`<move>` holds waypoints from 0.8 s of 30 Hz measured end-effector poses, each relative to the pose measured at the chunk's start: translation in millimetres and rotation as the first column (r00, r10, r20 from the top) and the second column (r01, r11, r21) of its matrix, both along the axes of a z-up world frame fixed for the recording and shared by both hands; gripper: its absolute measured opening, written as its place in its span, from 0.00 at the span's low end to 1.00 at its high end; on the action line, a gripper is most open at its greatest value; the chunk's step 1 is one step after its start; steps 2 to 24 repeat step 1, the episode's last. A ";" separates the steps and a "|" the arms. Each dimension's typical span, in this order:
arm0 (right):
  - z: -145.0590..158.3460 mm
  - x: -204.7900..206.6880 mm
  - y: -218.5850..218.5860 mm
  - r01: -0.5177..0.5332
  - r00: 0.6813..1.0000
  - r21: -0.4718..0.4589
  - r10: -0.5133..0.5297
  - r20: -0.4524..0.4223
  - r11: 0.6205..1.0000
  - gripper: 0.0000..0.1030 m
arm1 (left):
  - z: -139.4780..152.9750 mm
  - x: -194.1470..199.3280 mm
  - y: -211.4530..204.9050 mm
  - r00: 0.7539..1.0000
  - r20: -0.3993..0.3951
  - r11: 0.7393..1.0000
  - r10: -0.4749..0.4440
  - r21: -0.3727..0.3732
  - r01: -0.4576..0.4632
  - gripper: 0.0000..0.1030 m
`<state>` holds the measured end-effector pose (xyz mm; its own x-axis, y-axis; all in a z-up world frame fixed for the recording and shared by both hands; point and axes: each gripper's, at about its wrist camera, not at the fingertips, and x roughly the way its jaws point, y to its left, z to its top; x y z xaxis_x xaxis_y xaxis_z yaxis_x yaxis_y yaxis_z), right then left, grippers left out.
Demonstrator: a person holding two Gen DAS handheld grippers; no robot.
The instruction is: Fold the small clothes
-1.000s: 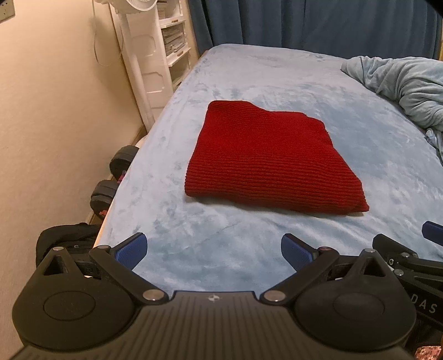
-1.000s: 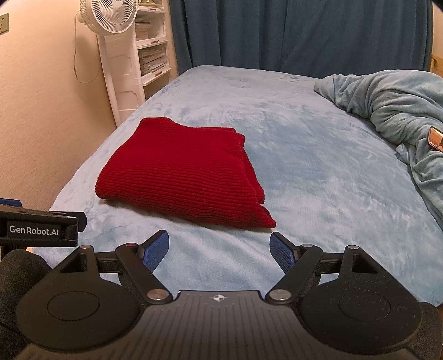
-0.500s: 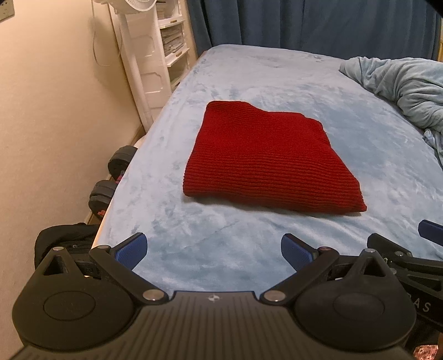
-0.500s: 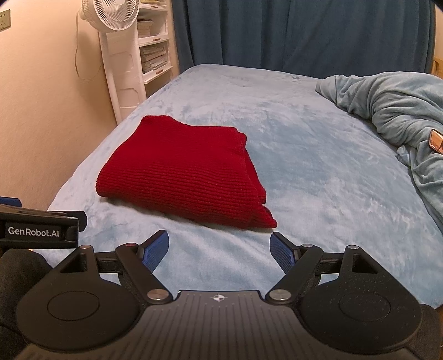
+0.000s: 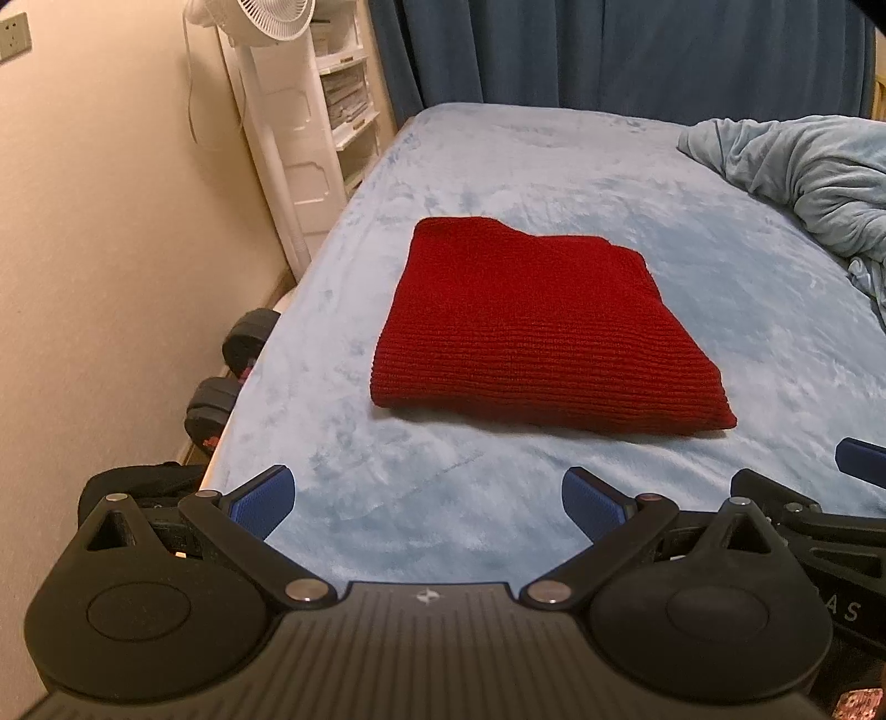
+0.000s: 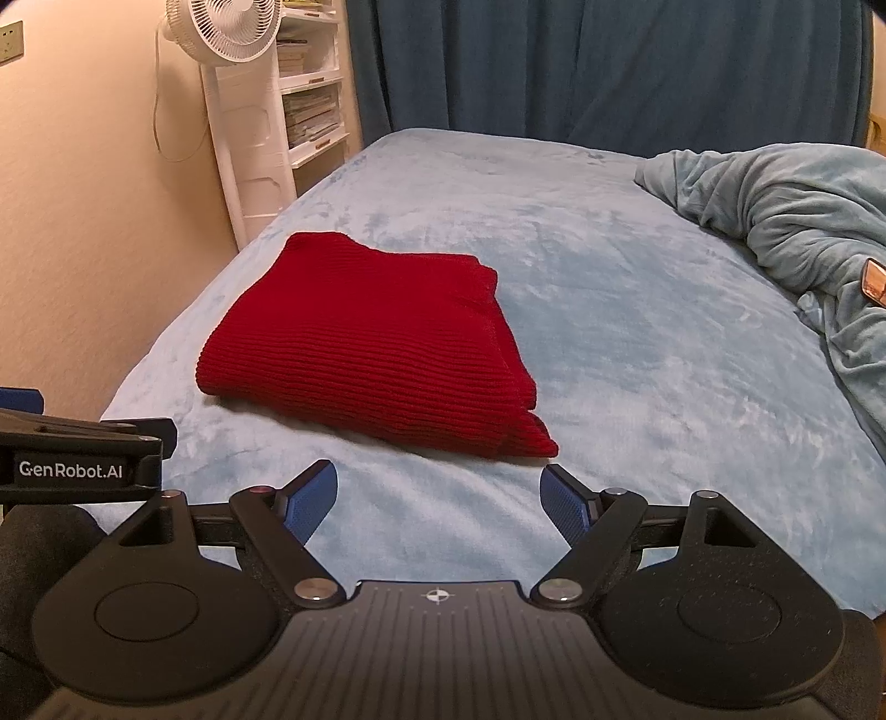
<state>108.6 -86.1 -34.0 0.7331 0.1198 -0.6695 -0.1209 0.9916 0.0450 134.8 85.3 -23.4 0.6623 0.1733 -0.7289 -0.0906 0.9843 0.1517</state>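
Hovering wide open and empty, left gripper [image 5: 426,501] and right gripper [image 6: 440,495] sit near the folded red sweater [image 6: 371,343] on the bed [image 6: 637,343]; side label reads "GenRobot.AI", other lettering cut off, maybe "AS"

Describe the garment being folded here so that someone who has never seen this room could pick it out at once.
Start at the bed with the pale blue fleece cover, in front of the dark blue curtain. On its left half, toward the wall and white fan, lies the red knit garment, folded into a flat rectangle. It is the only red, ribbed thing; the crumpled blanket on the right is pale blue.
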 end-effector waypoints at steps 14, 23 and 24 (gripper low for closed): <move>0.2 0.4 0.2 -0.001 1.000 -0.001 0.001 -0.001 1.000 0.82 | 0.1 0.5 1.7 1.000 -0.005 1.000 -0.002 -0.010 0.002 1.00; 0.2 0.4 0.2 -0.001 1.000 -0.001 0.001 -0.001 1.000 0.82 | 0.1 0.5 1.7 1.000 -0.005 1.000 -0.002 -0.010 0.002 1.00; 0.2 0.4 0.2 -0.001 1.000 -0.001 0.001 -0.001 1.000 0.82 | 0.1 0.5 1.7 1.000 -0.005 1.000 -0.002 -0.010 0.002 1.00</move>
